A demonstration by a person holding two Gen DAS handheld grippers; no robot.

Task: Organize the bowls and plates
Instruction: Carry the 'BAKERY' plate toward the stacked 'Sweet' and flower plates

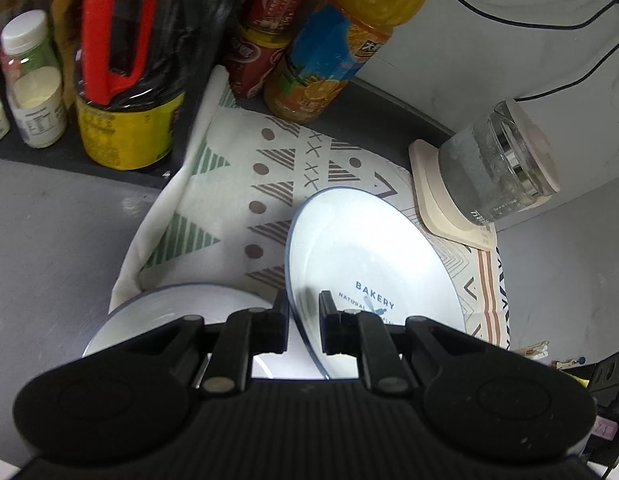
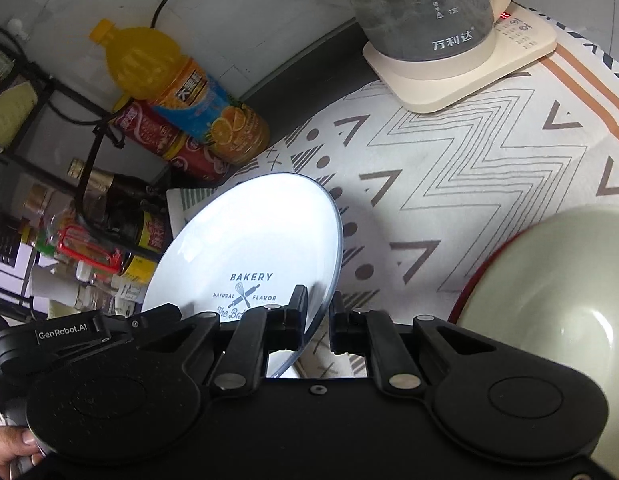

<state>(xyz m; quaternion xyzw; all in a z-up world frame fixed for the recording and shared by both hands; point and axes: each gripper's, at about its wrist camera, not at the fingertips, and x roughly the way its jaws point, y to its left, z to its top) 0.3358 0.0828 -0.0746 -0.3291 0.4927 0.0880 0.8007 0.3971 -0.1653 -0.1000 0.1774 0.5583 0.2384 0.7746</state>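
While both pairs of tongs are clamped on the rim of one white plate (image 1: 369, 256), the whole matter turns on how that plate hangs between them; the left tongs (image 1: 303, 320) pinch its near edge from one side and the right tongs (image 2: 318, 312) pinch the near edge from the other, each with its jaws drawn almost together on the thin blue-lined rim; the plate is clear of the patterned cloth (image 1: 237, 184) and tilted, its printed face turned up and its far rim reaching away from both hands toward the kettle (image 2: 421, 12) and the orange juice bottle (image 2: 177, 84). Seen from the left wrist, a second white plate (image 1: 169, 308) lies flat on the cloth just below and to the left of the held one, partly hidden by the tongs; that looks like the likely stack, and it sits nearer the left hand. Seen from the right wrist, a pale green bowl (image 2: 549, 300) with a red rim sits close on the right, near the right tongs but apart from the plate; it belongs to another pile, I judge. So the coming move probably calls for swinging the held plate leftward and levelling it over the flat one; the risk is a slip, since each grip holds only a narrow bite of rim.
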